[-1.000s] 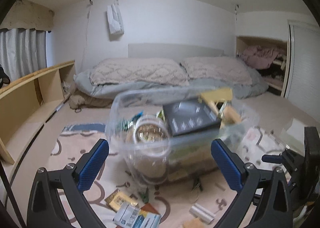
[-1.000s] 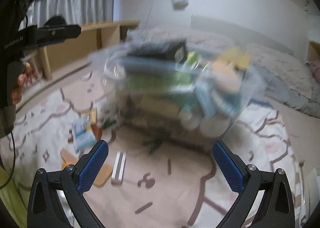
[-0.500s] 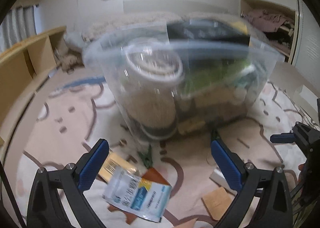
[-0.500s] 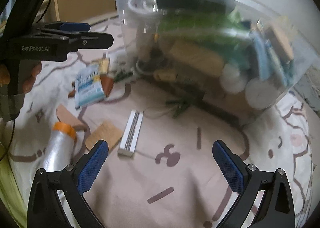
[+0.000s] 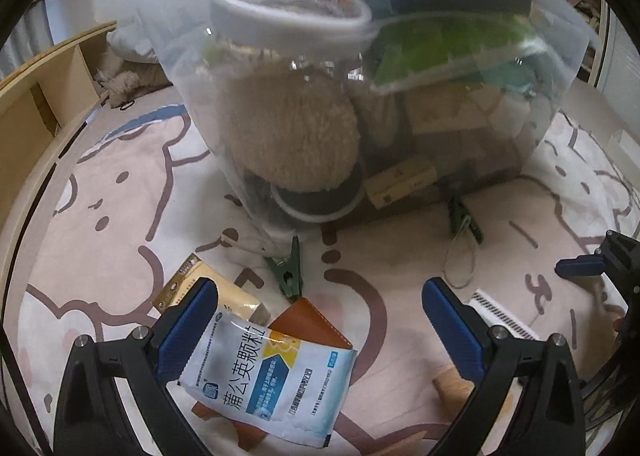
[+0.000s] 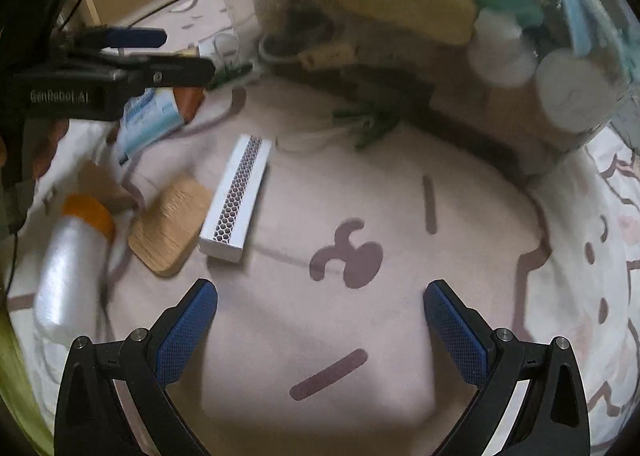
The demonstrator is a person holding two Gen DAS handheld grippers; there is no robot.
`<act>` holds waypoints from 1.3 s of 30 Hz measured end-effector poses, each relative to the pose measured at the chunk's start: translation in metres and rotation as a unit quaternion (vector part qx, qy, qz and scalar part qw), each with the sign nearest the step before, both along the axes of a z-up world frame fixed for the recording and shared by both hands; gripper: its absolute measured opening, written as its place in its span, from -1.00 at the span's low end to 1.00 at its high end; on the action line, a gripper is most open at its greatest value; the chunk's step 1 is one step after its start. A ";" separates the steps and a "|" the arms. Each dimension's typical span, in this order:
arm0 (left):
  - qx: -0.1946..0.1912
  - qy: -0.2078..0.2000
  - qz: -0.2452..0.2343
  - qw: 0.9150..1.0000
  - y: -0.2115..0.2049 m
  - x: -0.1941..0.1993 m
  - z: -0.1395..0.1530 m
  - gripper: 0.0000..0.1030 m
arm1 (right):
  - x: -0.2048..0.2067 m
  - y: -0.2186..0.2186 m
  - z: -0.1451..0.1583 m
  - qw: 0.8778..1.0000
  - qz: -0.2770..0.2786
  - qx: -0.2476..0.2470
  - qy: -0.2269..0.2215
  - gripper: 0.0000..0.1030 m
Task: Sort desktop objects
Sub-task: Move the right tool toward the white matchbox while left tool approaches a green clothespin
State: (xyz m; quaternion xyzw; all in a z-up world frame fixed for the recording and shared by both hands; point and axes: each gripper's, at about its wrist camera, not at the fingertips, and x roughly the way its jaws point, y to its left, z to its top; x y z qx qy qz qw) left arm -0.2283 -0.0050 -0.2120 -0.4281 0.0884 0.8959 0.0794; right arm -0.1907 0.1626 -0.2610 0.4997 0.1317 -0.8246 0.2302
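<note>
A clear plastic bin [image 5: 400, 67] full of objects stands on a patterned rug; it also shows in the right wrist view [image 6: 440, 15]. My left gripper [image 5: 320, 320] is open, low over a white-and-blue sachet [image 5: 272, 376], a gold packet [image 5: 200, 288] and a brown wallet [image 5: 308, 324]. A green clip [image 5: 290, 272] lies just ahead. My right gripper [image 6: 320, 320] is open and empty over bare rug. A white perforated box [image 6: 236, 195], a wooden piece [image 6: 168, 223] and an orange-capped roll [image 6: 72, 256] lie to its left.
A second green clip [image 5: 464, 215] with a wire loop lies by the bin's front. The left gripper appears in the right wrist view [image 6: 120, 67]. A wooden shelf [image 5: 40, 95] runs along the left wall.
Both grippers have dropped and moved closer to the rug and the bin. The sachet now lies between the left fingers. Both stay open.
</note>
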 end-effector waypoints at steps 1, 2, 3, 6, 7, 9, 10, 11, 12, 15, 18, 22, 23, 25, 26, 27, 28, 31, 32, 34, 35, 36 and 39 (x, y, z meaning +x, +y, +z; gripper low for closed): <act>0.000 -0.003 -0.001 1.000 0.000 -0.001 -0.002 0.99 | 0.001 0.001 -0.001 1.000 0.001 -0.003 0.002 1.00; 0.000 -0.005 -0.003 1.000 0.000 -0.002 -0.004 0.99 | 0.000 0.001 -0.001 1.000 0.002 -0.006 0.001 1.00; 0.000 -0.009 -0.007 1.000 0.001 -0.004 -0.006 0.99 | 0.000 0.002 -0.001 1.000 0.002 -0.009 -0.001 1.00; -0.006 -0.022 -0.018 1.000 0.005 -0.007 -0.014 0.99 | 0.000 0.004 -0.003 1.000 0.003 -0.012 -0.004 1.00; -0.008 -0.026 -0.021 0.999 0.007 -0.008 -0.017 0.99 | 0.001 0.005 -0.003 1.000 0.003 -0.013 -0.003 1.00; -0.014 -0.034 -0.025 0.999 0.010 -0.010 -0.022 0.99 | 0.003 0.005 -0.003 1.000 0.002 -0.009 0.003 1.00; -0.015 -0.038 -0.027 0.999 0.011 -0.011 -0.024 0.99 | 0.004 0.004 -0.002 1.000 0.002 -0.006 0.005 1.00; -0.017 -0.042 -0.032 0.998 0.013 -0.011 -0.026 0.99 | 0.005 0.004 -0.002 1.000 0.003 -0.003 0.006 1.00; -0.018 -0.044 -0.036 0.998 0.015 -0.012 -0.027 0.99 | 0.005 0.005 -0.002 1.000 0.002 -0.004 0.006 1.00; -0.025 -0.047 -0.049 0.997 0.021 -0.010 -0.029 0.99 | 0.005 0.008 -0.002 1.000 0.002 -0.010 0.002 1.00; -0.026 -0.056 -0.065 0.996 0.028 -0.010 -0.030 0.99 | 0.006 0.009 -0.001 1.000 0.002 -0.009 0.003 1.00; -0.040 -0.058 -0.083 0.994 0.036 -0.007 -0.031 0.99 | 0.006 0.006 -0.001 1.000 0.002 -0.013 0.002 1.00; -0.042 -0.058 -0.087 0.994 0.038 -0.006 -0.031 0.99 | 0.007 0.006 -0.001 1.000 0.002 -0.012 0.002 1.00; -0.045 -0.061 -0.098 0.992 0.041 -0.004 -0.030 0.99 | 0.008 0.006 -0.001 1.000 0.002 -0.012 0.002 1.00; -0.043 -0.064 -0.104 0.992 0.043 -0.004 -0.029 0.99 | 0.007 0.006 -0.001 1.000 0.004 -0.014 -0.001 1.00; -0.040 -0.068 -0.110 0.991 0.044 -0.004 -0.027 0.99 | 0.007 0.008 0.000 1.000 0.008 -0.018 -0.005 1.00; -0.038 -0.071 -0.114 0.990 0.046 -0.004 -0.026 0.99 | 0.007 0.009 0.000 1.000 0.014 -0.021 -0.009 1.00; -0.035 -0.077 -0.128 0.988 0.053 -0.003 -0.022 0.99 | 0.008 0.016 0.002 0.999 0.021 -0.024 -0.019 1.00; -0.034 -0.079 -0.137 0.987 0.057 -0.002 -0.020 0.99 | 0.010 0.018 0.002 0.999 0.022 -0.022 -0.019 1.00; -0.035 -0.081 -0.153 0.984 0.065 0.000 -0.018 0.99 | 0.013 0.022 0.003 0.999 0.022 -0.018 -0.020 1.00; -0.039 -0.082 -0.161 0.983 0.070 0.003 -0.018 0.99 | 0.014 0.023 0.003 0.999 0.021 -0.018 -0.021 1.00; -0.047 -0.081 -0.173 0.980 0.077 0.006 -0.018 0.99 | 0.014 0.025 0.003 0.999 0.020 -0.019 -0.022 1.00; -0.066 -0.082 -0.201 0.974 0.089 0.012 -0.024 0.99 | 0.017 0.028 0.004 0.999 0.018 -0.021 -0.021 1.00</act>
